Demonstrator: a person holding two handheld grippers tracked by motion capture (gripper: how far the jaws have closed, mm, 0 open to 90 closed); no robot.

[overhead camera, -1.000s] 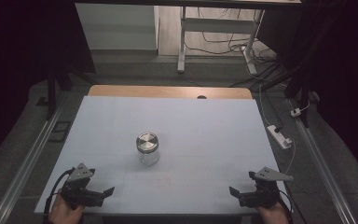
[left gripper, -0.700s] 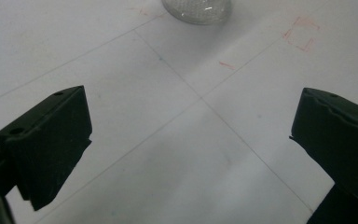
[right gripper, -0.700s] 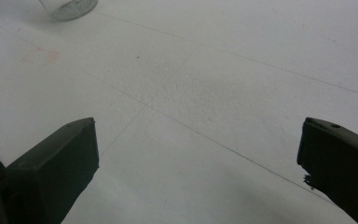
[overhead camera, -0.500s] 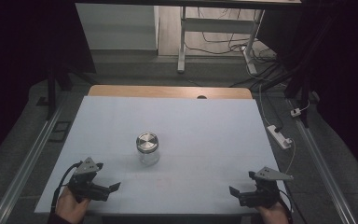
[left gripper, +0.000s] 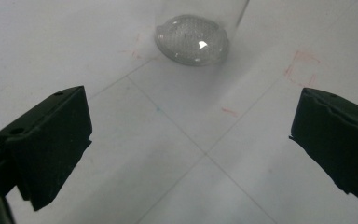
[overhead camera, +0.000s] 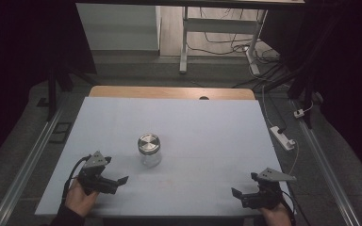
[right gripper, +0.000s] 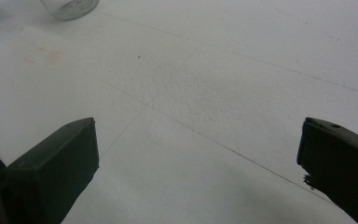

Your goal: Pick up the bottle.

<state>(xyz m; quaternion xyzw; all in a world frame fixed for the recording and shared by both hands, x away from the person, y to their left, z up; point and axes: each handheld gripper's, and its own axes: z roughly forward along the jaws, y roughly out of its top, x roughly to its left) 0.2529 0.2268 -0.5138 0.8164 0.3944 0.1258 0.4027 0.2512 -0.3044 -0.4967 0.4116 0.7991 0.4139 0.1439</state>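
A clear glass jar [overhead camera: 149,149] with a metal lid [overhead camera: 149,142] stands upright on the white table [overhead camera: 207,127], a little left of the middle.

The left gripper [overhead camera: 115,181] sits at the near left of the table, held in a hand [overhead camera: 79,197], and points right and slightly far. The jar is just beyond it, to its far right, near but not touching. In the left gripper view the jaws are spread wide, one at each lower corner, with bare table between them. The jar's base [left gripper: 192,39] shows at the top of that view, ahead of the jaws and roughly centred between them, apart from both. Thin pencil lines [left gripper: 205,154] cross on the table under the gap, and faint red marks [left gripper: 303,70] lie to the right of the jar.

The right gripper [overhead camera: 240,194] sits at the near right edge of the table, held in a hand [overhead camera: 275,215], and points left. The jar is well apart from it, to its far left. In the right gripper view the jaws are also spread wide with nothing between them. The jar's base [right gripper: 70,7] is just visible at the top left corner, far ahead. A faint pink mark [right gripper: 42,56] lies on the table near it.
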